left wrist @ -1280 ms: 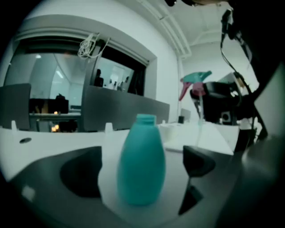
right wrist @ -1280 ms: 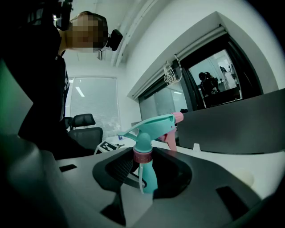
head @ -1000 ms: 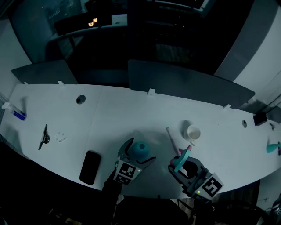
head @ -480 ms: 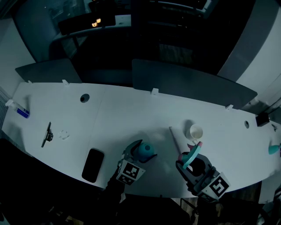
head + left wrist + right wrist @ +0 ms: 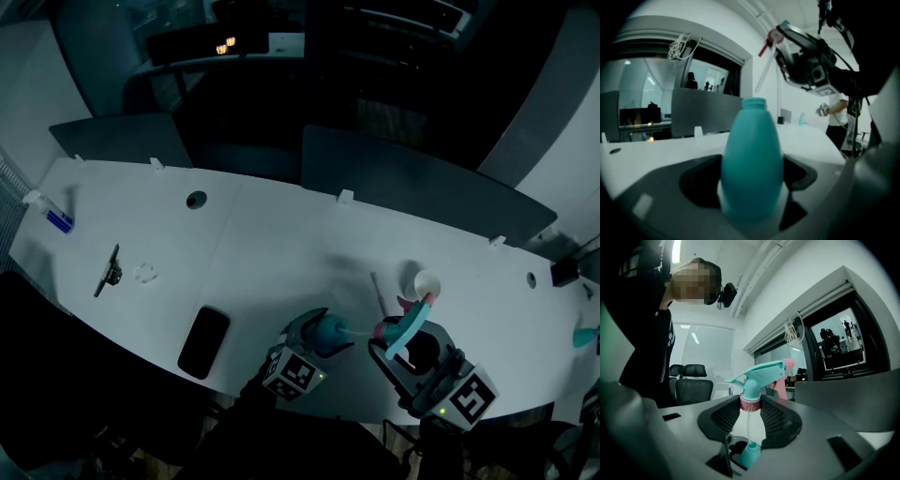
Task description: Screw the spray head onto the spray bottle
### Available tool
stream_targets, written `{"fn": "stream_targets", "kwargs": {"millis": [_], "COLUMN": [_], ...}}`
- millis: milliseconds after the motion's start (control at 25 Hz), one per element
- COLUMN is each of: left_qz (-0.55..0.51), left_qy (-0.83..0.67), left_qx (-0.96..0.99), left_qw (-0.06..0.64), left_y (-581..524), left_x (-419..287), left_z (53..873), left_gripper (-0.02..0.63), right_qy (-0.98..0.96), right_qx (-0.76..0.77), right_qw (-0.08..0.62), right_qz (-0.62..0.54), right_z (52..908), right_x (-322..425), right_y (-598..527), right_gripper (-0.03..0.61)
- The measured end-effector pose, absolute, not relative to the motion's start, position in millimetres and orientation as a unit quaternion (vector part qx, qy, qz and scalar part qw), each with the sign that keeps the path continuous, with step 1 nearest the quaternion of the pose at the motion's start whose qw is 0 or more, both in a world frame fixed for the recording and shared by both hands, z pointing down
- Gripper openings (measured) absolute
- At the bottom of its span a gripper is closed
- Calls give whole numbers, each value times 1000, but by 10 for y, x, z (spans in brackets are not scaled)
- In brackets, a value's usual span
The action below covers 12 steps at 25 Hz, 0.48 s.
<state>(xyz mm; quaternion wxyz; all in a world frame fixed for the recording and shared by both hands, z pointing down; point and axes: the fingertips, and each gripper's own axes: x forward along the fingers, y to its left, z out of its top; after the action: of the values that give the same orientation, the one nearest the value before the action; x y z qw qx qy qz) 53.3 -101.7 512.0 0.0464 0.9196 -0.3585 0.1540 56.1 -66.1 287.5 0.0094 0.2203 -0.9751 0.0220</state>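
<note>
With the left hand-held gripper just closed on the teal plastic bottle and the right hand-held gripper clamping the teal-and-pink spray head, any tilt could cross-thread them.

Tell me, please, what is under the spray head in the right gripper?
Its clear tube hangs toward the teal bottle; whether its tip has entered the neck is hidden.

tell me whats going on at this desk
A person works over a white desk with a gripper in each hand. The left gripper's jaws have just been closing and now clamp a teal spray bottle whose neck is uncapped. The right gripper holds the spray head by its pink collar, with the dip tube hanging toward the bottle's neck. The head is not screwed on yet.
</note>
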Motion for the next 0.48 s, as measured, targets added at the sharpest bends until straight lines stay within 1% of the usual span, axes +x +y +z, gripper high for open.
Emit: {"fn": "stream_targets", "kwargs": {"millis": [120, 320, 480], "left_qz": [154, 154, 154], "left_qy": [-360, -360, -362], "left_qx": [919, 919, 918], "left_qw": [46, 48, 52], "left_y": [-1016, -1021, -1016], "left_x": [522, 533, 543], "left_z": [5122, 5114, 5118], "left_gripper": [390, 390, 390], "right_qy": [-975, -972, -969], "right_qx": [218, 206, 201], "right_qw": [12, 103, 139], "right_qz": [36, 37, 48], "right_z": [3058, 3740, 4036], "right_x": [451, 257, 154], "right_y": [-743, -865, -891], "right_gripper": [140, 140, 140]}}
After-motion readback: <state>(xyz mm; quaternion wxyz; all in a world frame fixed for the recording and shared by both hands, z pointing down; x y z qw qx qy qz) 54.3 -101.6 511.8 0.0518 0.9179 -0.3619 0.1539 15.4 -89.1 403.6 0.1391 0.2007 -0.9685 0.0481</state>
